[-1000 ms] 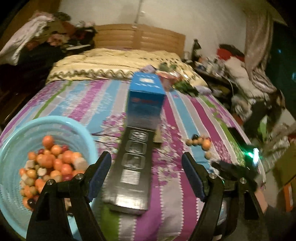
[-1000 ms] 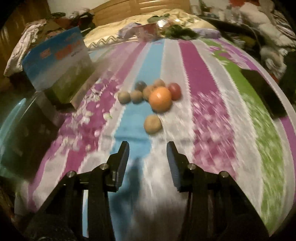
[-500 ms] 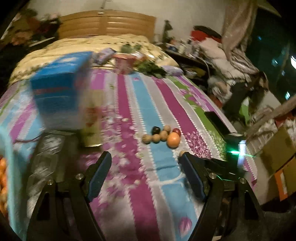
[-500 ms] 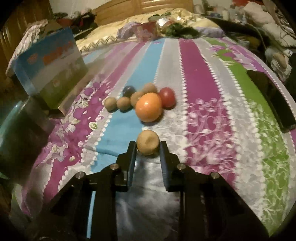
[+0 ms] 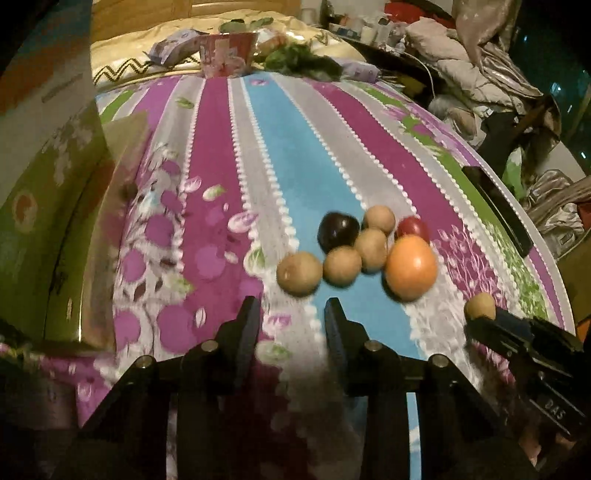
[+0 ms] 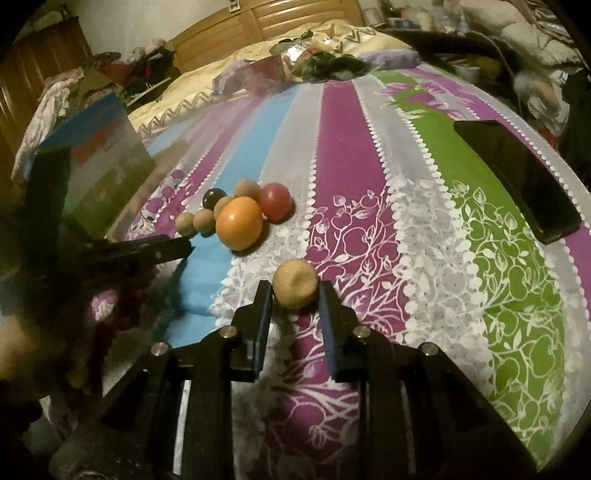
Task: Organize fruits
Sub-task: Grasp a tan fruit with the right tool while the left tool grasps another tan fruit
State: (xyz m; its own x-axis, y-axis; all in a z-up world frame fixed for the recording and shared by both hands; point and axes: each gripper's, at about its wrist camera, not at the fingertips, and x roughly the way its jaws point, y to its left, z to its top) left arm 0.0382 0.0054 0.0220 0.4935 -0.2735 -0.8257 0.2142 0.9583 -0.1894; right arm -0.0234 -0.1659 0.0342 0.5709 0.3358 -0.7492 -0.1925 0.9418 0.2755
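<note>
A: We hold two black grippers over a bed with a striped spread point(image 6: 354, 155) in purple, blue, grey and green. Our right gripper point(image 6: 295, 295) is closed on a small tan fruit point(image 6: 294, 283), one pad against each side, the fruit low over the spread or resting on it; we cannot tell which.

B: And the left one?

A: Our left gripper point(image 5: 291, 314) points down at the spread just short of the fruit cluster. Its jaws have just been closing and now stand a narrow gap apart, with nothing between them but cloth.

B: Where are the other fruits?

A: Bunched mid-bed on the blue stripe and the grey one beside it: a large orange point(image 6: 239, 223), a red fruit point(image 6: 274, 201) touching it, a dark plum point(image 6: 213, 197), and several tan fruits point(image 5: 341, 265) pressed together. The nearest tan one lies just ahead of the left gripper's right finger.

B: What hems us in?

A: To the left, a blue and green box point(image 6: 105, 173) stands close beside the cluster. To the right, a dark phone point(image 6: 517, 177) lies near the bed's edge, well apart from the fruit. Bare spread stretches between cluster and phone. At the far end, packets and greens point(image 5: 303, 61) sit before a wooden headboard point(image 6: 273, 26); clutter rises beyond the right edge.
</note>
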